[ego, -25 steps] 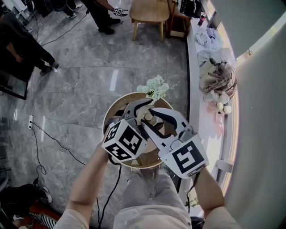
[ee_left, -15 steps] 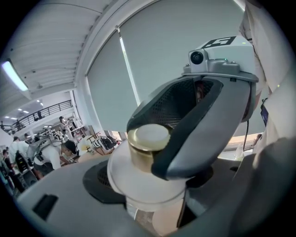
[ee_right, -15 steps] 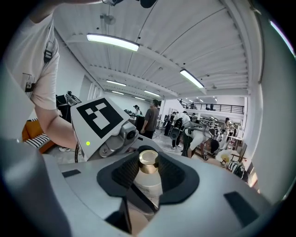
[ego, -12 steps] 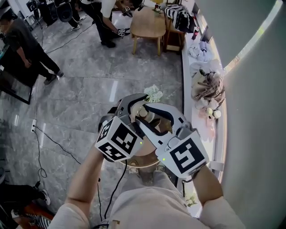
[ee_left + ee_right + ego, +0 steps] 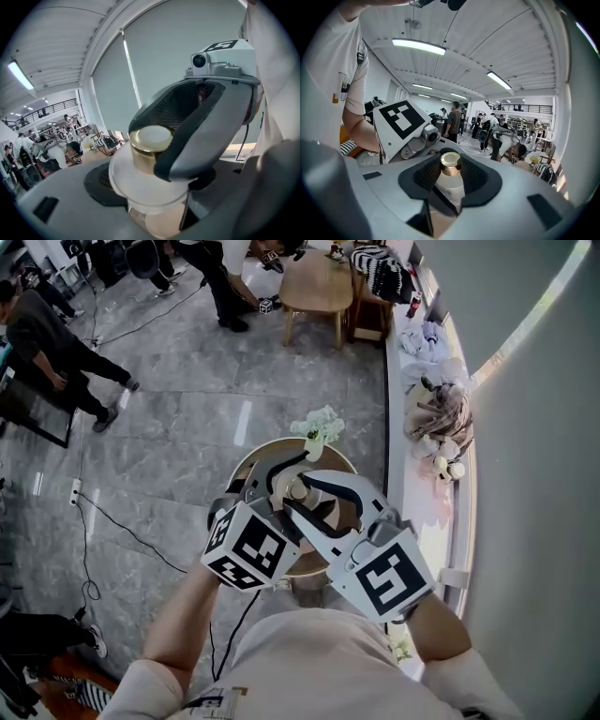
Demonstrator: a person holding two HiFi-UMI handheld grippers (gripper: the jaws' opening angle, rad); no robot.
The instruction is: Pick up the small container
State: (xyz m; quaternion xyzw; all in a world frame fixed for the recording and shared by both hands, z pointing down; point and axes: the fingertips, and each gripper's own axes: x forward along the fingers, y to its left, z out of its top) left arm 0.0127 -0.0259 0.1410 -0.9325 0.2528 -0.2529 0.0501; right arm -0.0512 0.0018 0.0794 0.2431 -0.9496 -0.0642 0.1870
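Observation:
The small container (image 5: 298, 490), a white bottle with a gold cap (image 5: 149, 143), is held in the air over a round wooden table (image 5: 246, 465). My left gripper (image 5: 279, 476) comes from the left and is shut on the bottle's white body (image 5: 140, 176). My right gripper (image 5: 317, 495) comes from the right and crosses it. In the right gripper view its dark pads (image 5: 426, 176) press on the container (image 5: 450, 187) just below the cap. One right finger (image 5: 197, 136) lies against the cap. The bottle's lower part is hidden by the jaws.
A vase of white flowers (image 5: 319, 425) stands at the table's far edge. Several people (image 5: 56, 343) stand on the grey floor at the upper left, by a wooden side table (image 5: 319, 282). A ledge with clothes (image 5: 441, 409) runs along the right wall. A cable (image 5: 112, 531) trails on the floor.
Both grippers stay clasped on the container over the round table. The head view has shifted a little, so the table and flowers show slightly more.

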